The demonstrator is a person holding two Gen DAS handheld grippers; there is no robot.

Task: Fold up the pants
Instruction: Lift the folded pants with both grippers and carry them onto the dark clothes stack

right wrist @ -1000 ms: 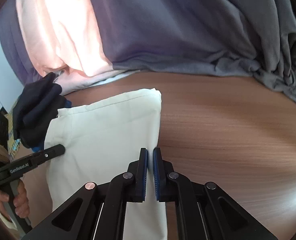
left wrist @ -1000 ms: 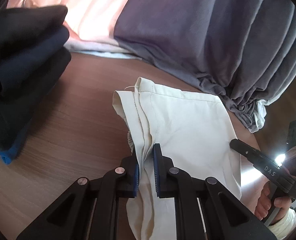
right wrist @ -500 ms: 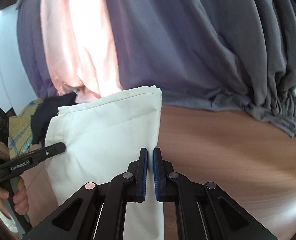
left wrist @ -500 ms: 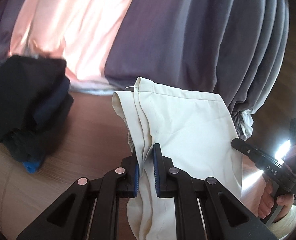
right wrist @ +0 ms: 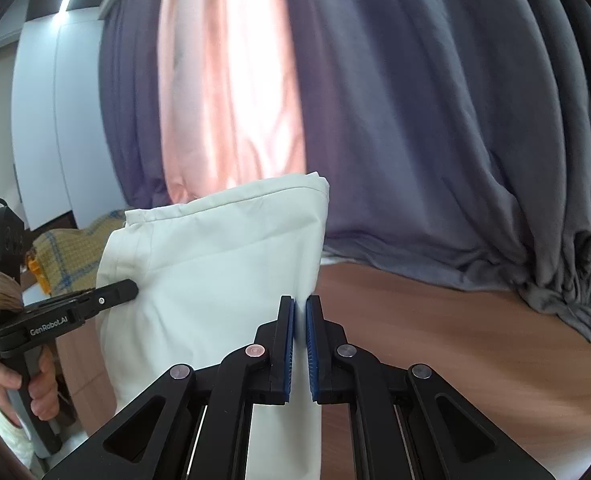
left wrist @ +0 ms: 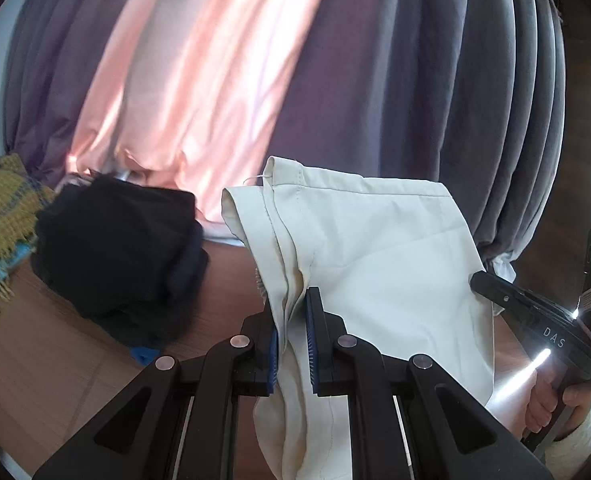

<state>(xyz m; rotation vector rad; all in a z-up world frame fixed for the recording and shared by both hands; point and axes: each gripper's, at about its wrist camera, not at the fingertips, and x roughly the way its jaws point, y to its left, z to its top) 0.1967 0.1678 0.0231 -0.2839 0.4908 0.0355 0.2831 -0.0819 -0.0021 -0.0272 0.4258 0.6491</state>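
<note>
The cream pants [left wrist: 379, 264] hang folded, lifted off the wooden table [left wrist: 55, 368]. My left gripper [left wrist: 293, 300] is shut on their bunched left edge. My right gripper [right wrist: 301, 308] is shut on their right edge [right wrist: 315, 240]. The pants fill the middle of the right wrist view [right wrist: 215, 280]. Each gripper shows in the other's view: the right one [left wrist: 479, 280] at the pants' right side, the left one [right wrist: 133, 290] at their left side. The lower part of the pants is hidden below both frames.
A dark folded pile of clothes [left wrist: 123, 248] lies on the table to the left, beside a yellow woven cloth [left wrist: 3, 216]. Grey and pink curtains [right wrist: 415, 120] hang behind the table [right wrist: 455, 340]. A white wall panel [right wrist: 55, 120] stands at the far left.
Both grippers have lifted the pants up off the table. The views have tilted upward, so the curtains fill more of both frames and the dark pile has dropped lower.
</note>
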